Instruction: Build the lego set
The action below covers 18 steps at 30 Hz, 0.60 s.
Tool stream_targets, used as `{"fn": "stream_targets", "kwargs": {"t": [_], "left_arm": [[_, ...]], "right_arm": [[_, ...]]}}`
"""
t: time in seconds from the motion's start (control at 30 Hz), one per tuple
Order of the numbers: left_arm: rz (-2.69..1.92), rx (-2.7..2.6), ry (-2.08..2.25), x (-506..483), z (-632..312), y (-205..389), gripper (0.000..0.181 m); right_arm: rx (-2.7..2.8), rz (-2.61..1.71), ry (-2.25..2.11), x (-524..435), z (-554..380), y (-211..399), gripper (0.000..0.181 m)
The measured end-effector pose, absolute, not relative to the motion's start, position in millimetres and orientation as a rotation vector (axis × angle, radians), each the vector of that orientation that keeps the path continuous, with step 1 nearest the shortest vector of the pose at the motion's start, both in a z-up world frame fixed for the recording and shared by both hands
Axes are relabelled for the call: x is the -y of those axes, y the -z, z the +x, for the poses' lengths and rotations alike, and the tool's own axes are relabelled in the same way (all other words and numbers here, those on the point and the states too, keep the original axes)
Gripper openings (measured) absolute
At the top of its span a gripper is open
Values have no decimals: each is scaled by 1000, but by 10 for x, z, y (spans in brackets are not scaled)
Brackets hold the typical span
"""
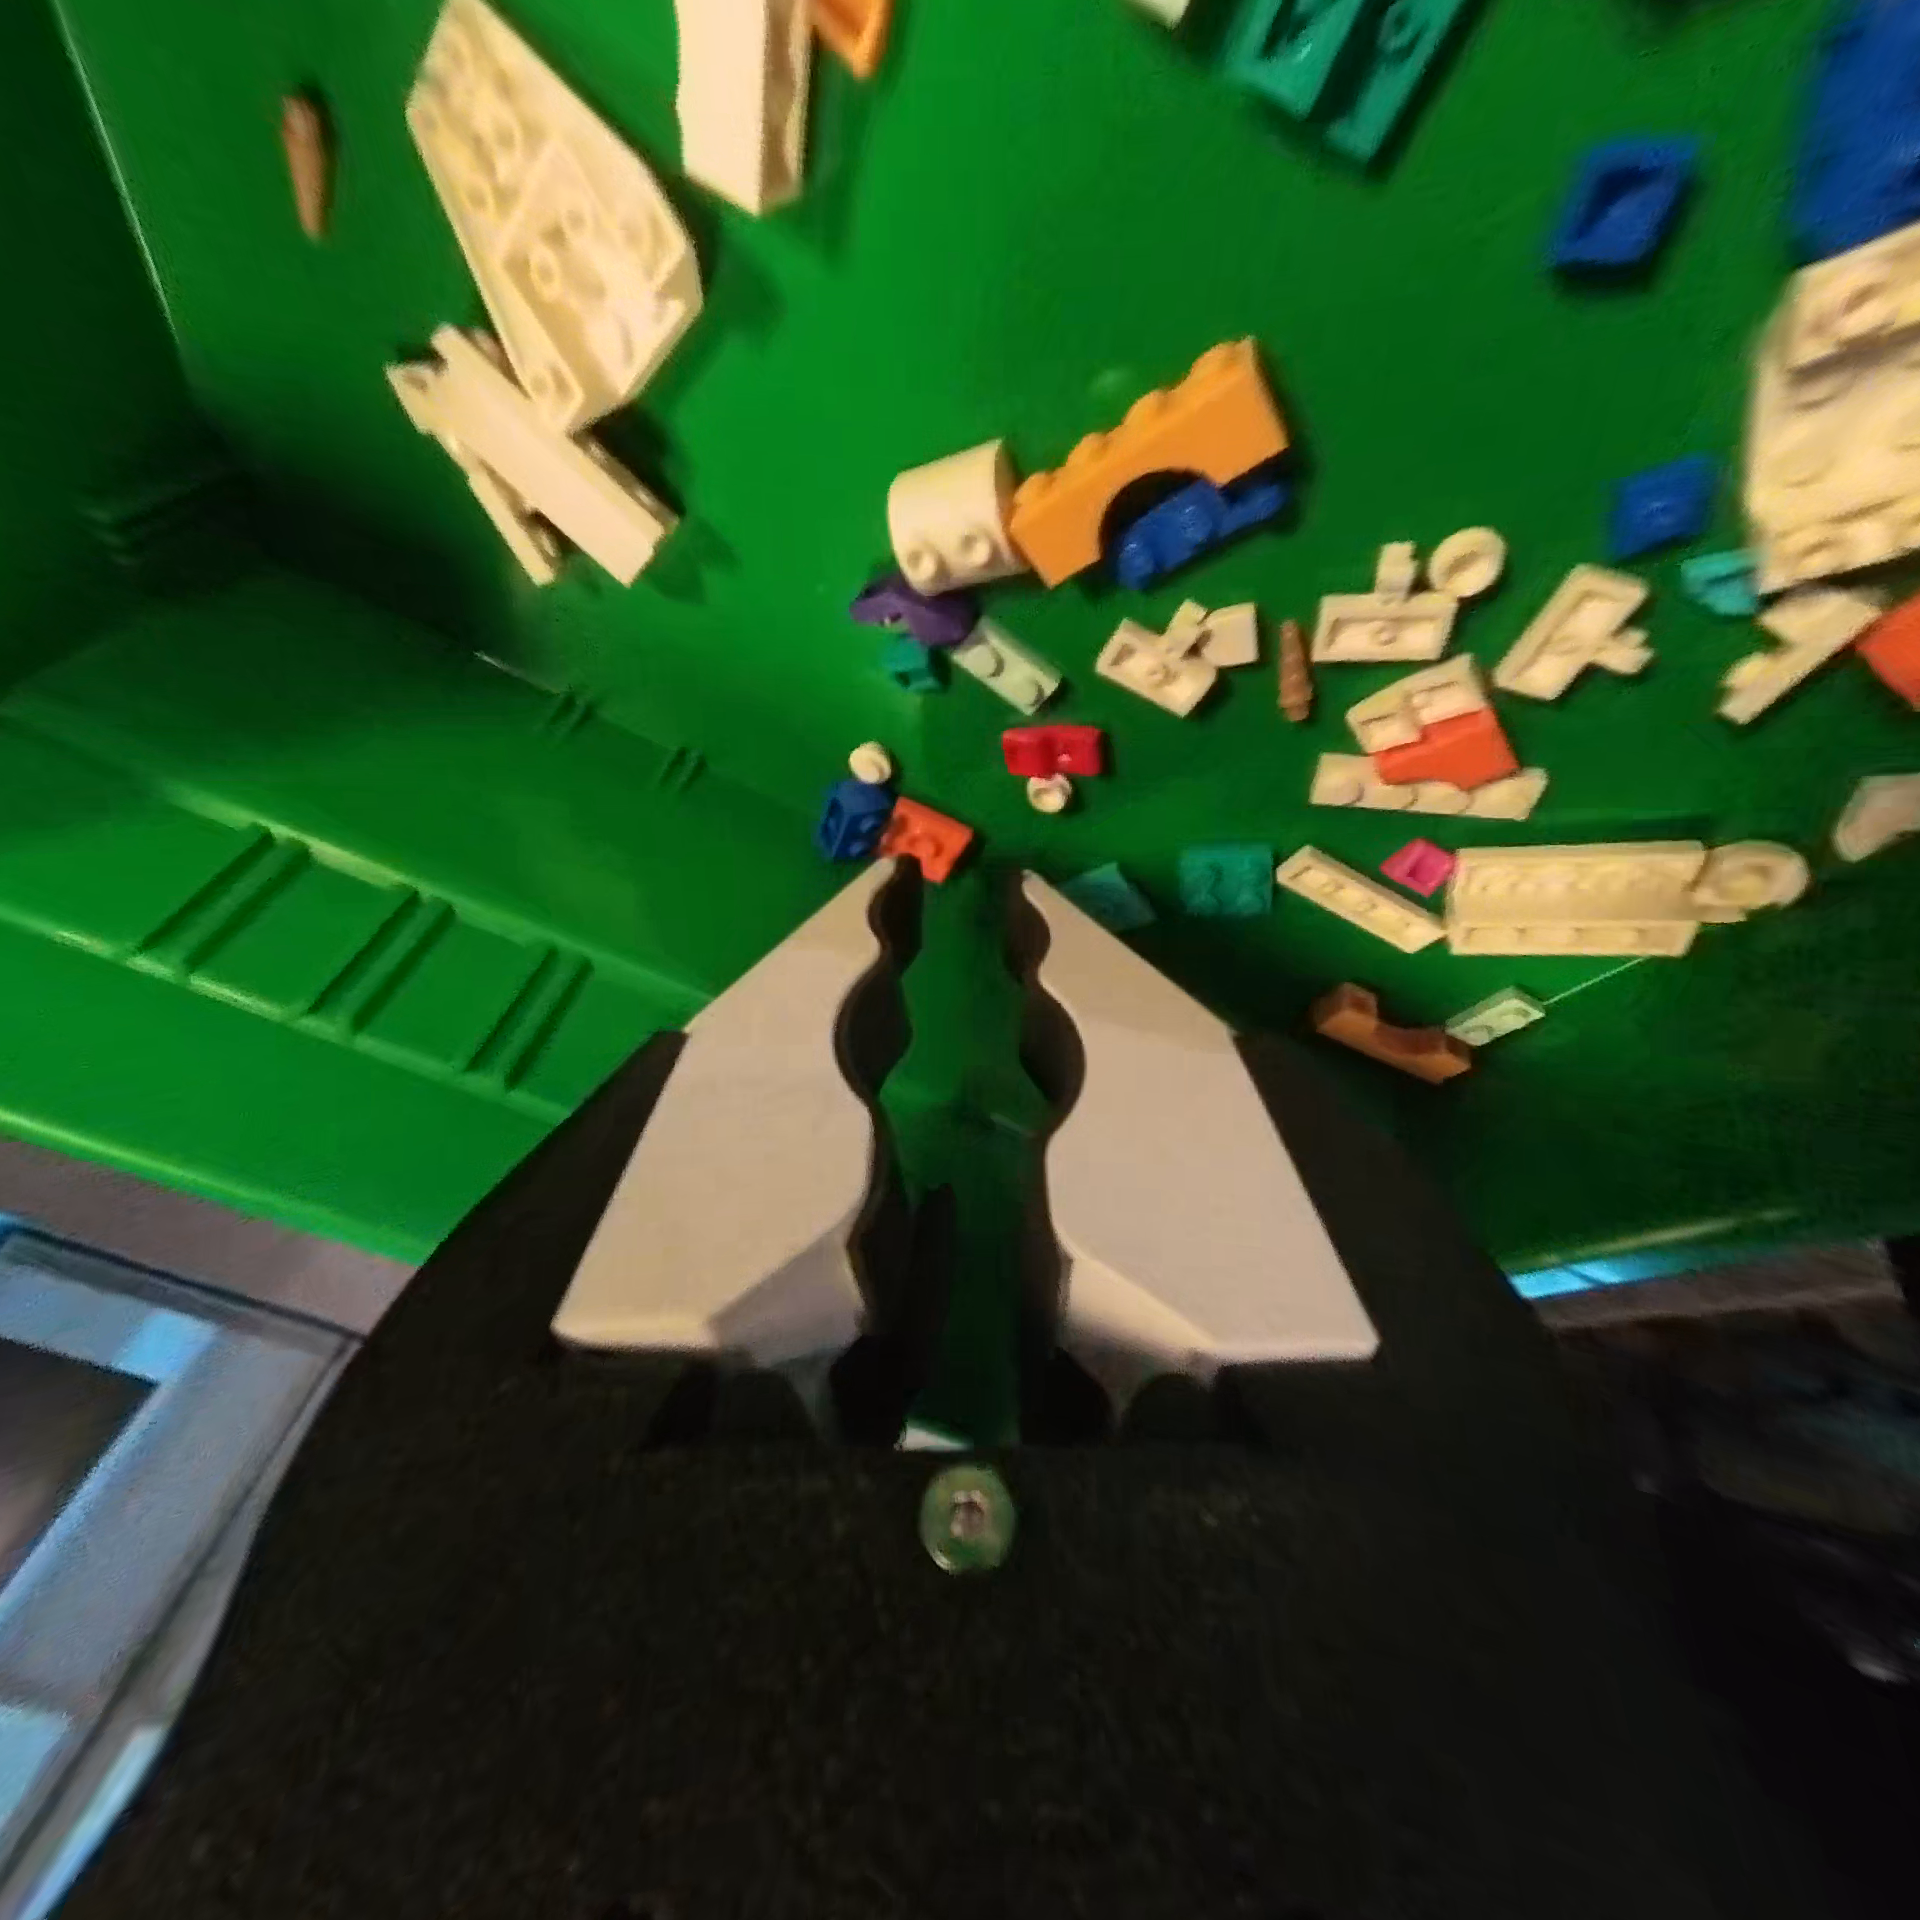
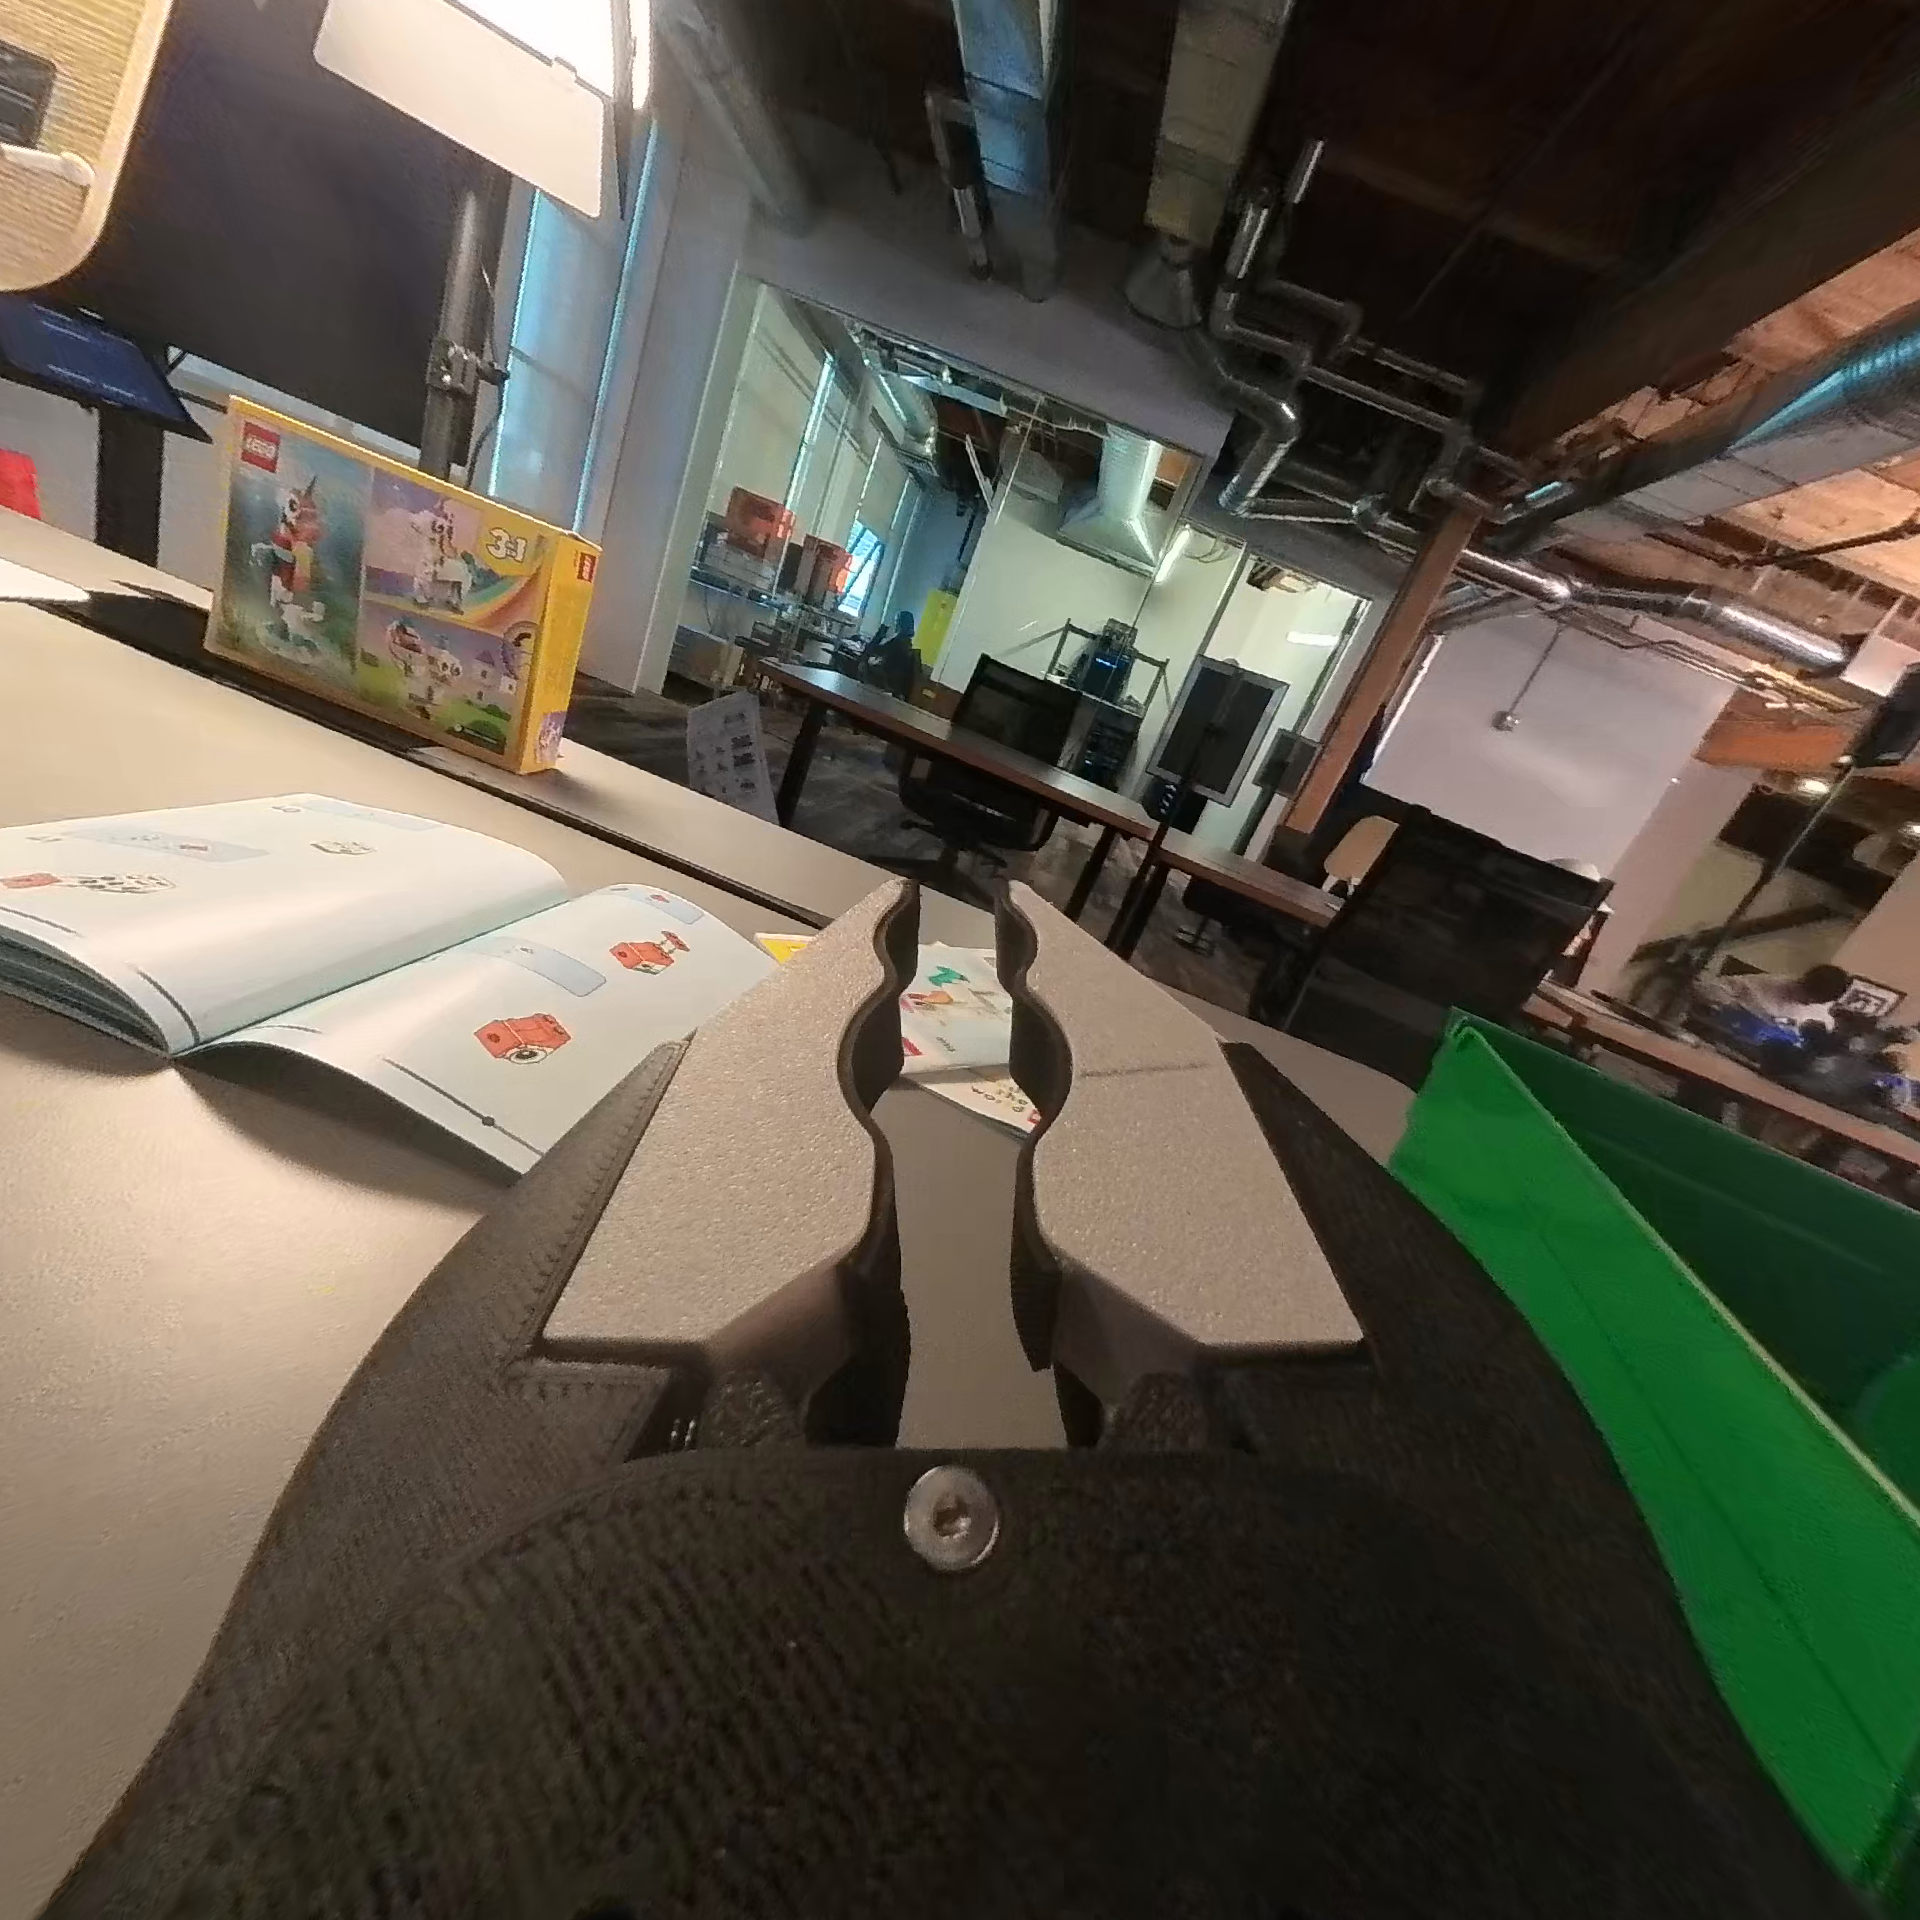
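My left gripper (image 1: 961, 883) reaches into a green bin (image 1: 312, 831) of loose Lego pieces. Its jaws stand slightly apart and hold nothing. Its left fingertip is right at a small orange plate (image 1: 928, 840), beside a blue brick (image 1: 854, 821). A red piece (image 1: 1051, 750), an orange arch (image 1: 1148, 462) over a blue plate (image 1: 1195, 525), and several white plates (image 1: 1569, 899) lie beyond. My right gripper (image 2: 956, 896) rests low over the grey table (image 2: 156, 1299), jaws slightly apart and empty. The open instruction booklet (image 2: 312, 935) lies to its left.
The Lego box (image 2: 400, 597) stands at the back left of the table. A small leaflet (image 2: 961, 1039) lies just beyond the right fingertips. The green bin's wall (image 2: 1621, 1351) rises to the right of the right gripper. Large white plates (image 1: 551, 218) lie deeper in the bin. My hands' fingertips stand some 70 cm from each other. From the left gripper's tips to the blue plate (image 1: 1195, 525) is close to 7 cm. It is some 7 cm from my left tips to the orange arch (image 1: 1148, 462).
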<state>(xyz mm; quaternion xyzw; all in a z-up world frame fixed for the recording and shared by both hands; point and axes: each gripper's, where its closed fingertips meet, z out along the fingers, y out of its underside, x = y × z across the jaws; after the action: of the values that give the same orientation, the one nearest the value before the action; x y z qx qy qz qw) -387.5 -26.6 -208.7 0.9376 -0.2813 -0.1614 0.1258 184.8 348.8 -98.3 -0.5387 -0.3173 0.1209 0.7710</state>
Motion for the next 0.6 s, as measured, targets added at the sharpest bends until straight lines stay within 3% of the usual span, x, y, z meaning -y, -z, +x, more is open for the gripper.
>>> {"fn": "stream_targets", "kwargs": {"t": [0.37, 0.6], "left_arm": [[2646, 774, 508, 304, -3928, 2179, 9], [2885, 832, 249, 156, -3581, 2141, 12]], "right_arm": [[681, -1169, -323, -3475, 1845, 968, 12], [681, -1170, -349, -3464, 1829, 963, 12]]}}
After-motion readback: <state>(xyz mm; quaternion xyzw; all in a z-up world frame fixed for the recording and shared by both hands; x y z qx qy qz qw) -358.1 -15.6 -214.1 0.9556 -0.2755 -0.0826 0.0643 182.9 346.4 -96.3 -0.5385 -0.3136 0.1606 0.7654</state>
